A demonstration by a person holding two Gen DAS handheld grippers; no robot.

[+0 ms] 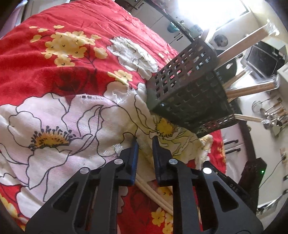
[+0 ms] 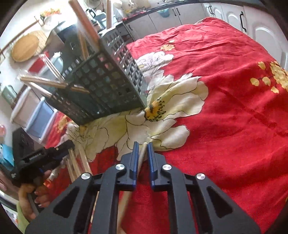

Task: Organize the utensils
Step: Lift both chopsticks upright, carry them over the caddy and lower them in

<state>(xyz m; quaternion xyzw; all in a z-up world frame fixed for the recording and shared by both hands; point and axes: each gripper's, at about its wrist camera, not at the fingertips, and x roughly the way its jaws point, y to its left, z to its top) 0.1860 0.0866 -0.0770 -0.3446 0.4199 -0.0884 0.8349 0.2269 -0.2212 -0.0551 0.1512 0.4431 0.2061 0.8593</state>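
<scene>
A dark perforated utensil holder (image 1: pixel 189 93) stands on the red flowered cloth (image 1: pixel 72 54), with several wooden sticks (image 1: pixel 252 88) poking out of it. It also shows in the right wrist view (image 2: pixel 100 84). My left gripper (image 1: pixel 144 139) is open and empty, hovering over loose chopsticks (image 1: pixel 153 194) on the cloth. My right gripper (image 2: pixel 143 144) is shut on a wooden chopstick (image 2: pixel 141 158), held below and right of the holder. The left gripper (image 2: pixel 54 154) shows in the right wrist view above more chopsticks (image 2: pixel 77 163).
The cloth (image 2: pixel 225 108) covers the table. White cabinets (image 2: pixel 234 16) line the far wall. Hanging ladles and spoons (image 1: pixel 275 115) and a dark appliance (image 1: pixel 264 59) are beyond the table edge. Storage bins (image 2: pixel 39 117) stand on the floor.
</scene>
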